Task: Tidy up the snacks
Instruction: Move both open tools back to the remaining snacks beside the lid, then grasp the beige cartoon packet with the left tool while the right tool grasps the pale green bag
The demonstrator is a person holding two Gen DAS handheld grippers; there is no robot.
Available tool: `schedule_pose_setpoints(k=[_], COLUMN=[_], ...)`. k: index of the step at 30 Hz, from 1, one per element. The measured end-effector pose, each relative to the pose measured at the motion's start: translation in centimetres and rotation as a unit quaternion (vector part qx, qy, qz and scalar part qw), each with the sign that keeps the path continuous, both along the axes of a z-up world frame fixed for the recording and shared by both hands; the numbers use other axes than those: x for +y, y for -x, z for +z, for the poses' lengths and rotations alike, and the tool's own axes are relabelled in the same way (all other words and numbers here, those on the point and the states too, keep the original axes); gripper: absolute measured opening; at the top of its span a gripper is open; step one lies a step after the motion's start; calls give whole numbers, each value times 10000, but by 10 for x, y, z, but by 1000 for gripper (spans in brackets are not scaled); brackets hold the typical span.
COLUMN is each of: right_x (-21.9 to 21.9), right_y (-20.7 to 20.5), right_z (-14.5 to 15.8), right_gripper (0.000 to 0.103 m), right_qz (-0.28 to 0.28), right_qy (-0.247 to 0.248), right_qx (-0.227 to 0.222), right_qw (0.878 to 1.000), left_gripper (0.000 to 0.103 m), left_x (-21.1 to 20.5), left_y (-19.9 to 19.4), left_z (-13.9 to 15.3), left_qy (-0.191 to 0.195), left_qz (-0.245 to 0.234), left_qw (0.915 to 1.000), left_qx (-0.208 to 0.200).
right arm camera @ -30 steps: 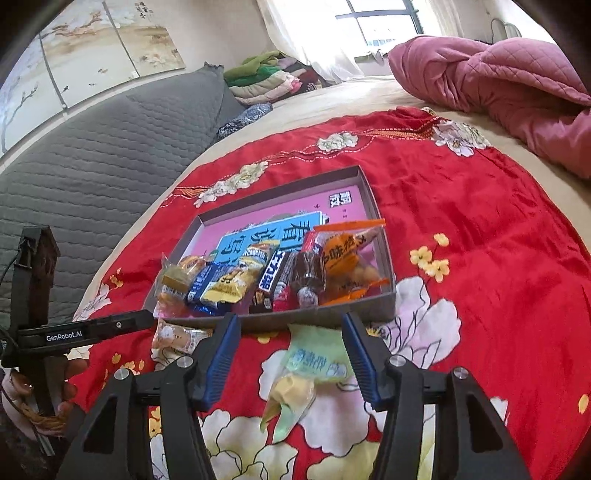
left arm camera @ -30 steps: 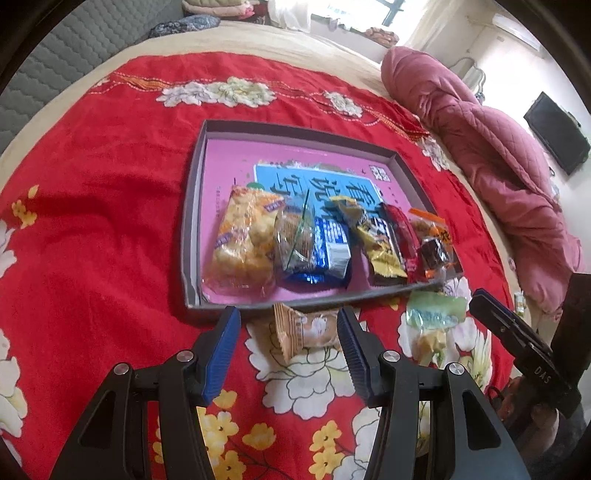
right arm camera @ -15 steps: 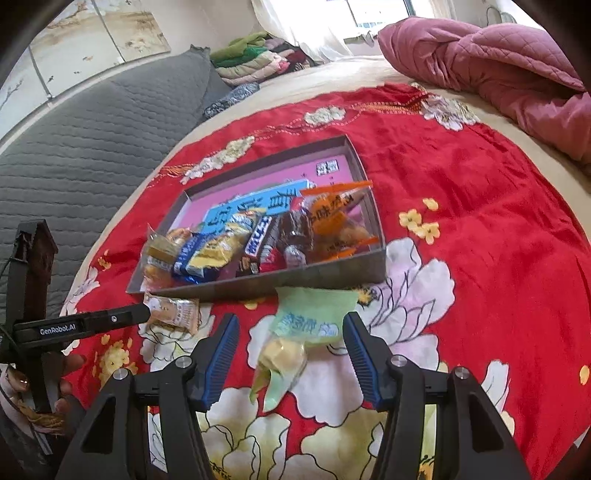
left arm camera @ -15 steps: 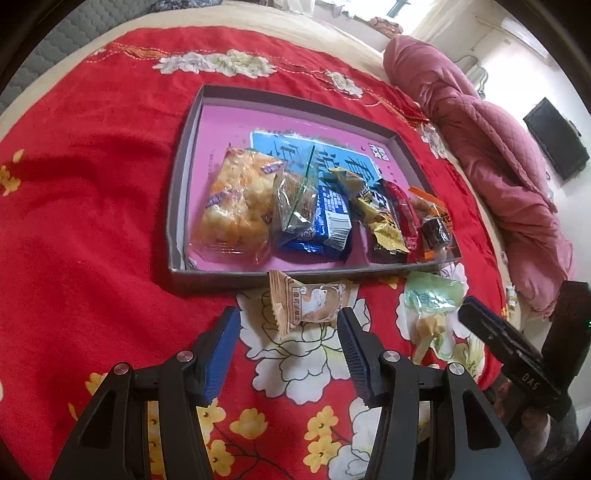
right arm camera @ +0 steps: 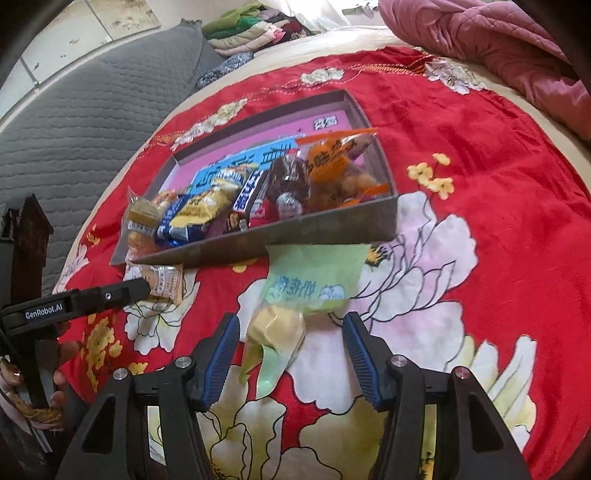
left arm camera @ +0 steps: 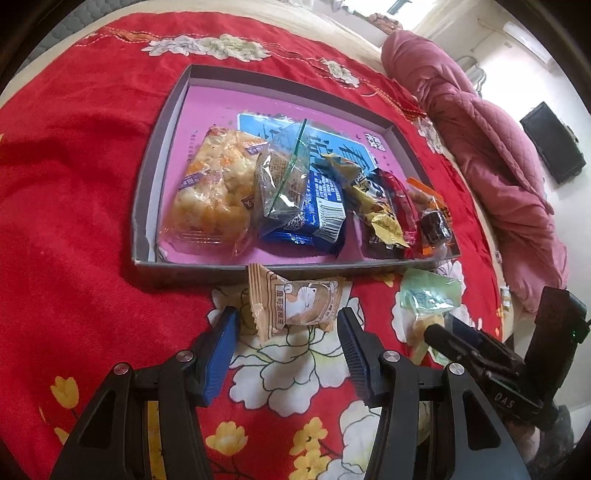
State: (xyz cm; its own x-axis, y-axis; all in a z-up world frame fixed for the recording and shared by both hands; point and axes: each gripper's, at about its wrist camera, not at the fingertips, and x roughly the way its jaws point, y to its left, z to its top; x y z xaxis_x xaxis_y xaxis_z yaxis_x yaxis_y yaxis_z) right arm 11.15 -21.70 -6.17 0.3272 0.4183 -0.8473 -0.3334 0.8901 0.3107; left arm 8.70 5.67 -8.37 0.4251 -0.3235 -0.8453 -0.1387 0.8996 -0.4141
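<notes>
A grey box lid with a pink inside (left arm camera: pixel 146 206) (right arm camera: pixel 332 225) lies on a red flowered blanket and holds several snack packets. Just outside its near wall lies a tan cat-print packet (left arm camera: pixel 295 302) (right arm camera: pixel 164 282). My left gripper (left arm camera: pixel 286 332) is open, its blue pads either side of that packet's lower part without touching it. A pale green packet with a yellow snack inside (right arm camera: pixel 295 302) (left arm camera: pixel 428 302) lies to the right. My right gripper (right arm camera: pixel 290 334) is open around the green packet's lower end, with gaps at both pads.
A pink quilt (left arm camera: pixel 491 155) is bunched along the bed's right side. A grey quilted headboard (right arm camera: pixel 85 122) and folded clothes (right arm camera: pixel 251 33) stand beyond the box. A hand (right arm camera: pixel 44 373) holds the left gripper's handle at the blanket's near edge.
Both grippers have sunk and tipped toward the blanket. The tan packet and the green packet now sit between their pads instead of ahead of them. Jaw widths are unchanged.
</notes>
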Motion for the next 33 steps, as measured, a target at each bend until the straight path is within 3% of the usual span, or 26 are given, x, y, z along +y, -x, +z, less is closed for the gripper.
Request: schedule_pose_setpoints(k=[11,13,16,24,26,27,33], right_x=[24,29,32,32,32,33,32], right_y=[3,5,5,10,12,13,14], right_z=[-8,-10,-10,-4,-1,0,5], right_gripper=[58,47,39,36,36,36,36], right_qz=[417,526,601,713,765,782,791], right_qy=[310,441,523,394,329,323,273], right_qx=[-258,-364,-442,-525,-539,-552,-619], right_qw=[9983,9970,9958,9953,9951,9949,9946], left_gripper=[56,56,56,56,52,43,37], left_x=[-3,-5,-9,-13,-15,-17,-22], left_y=[-14,-16,-18,-17,-17,-18,-17], left_z=[-5,-6,-9,-11,-12,-12,-8], left_qy=[-99,-160,-268,-312,-265,-225,90], left_qz=[72,91,72,68,23,-8,-148], left_qw=[9999,9998,9996,9995,9996,9997,9995], left_qx=[-38,-23,-3,-73,-102,-115,-258])
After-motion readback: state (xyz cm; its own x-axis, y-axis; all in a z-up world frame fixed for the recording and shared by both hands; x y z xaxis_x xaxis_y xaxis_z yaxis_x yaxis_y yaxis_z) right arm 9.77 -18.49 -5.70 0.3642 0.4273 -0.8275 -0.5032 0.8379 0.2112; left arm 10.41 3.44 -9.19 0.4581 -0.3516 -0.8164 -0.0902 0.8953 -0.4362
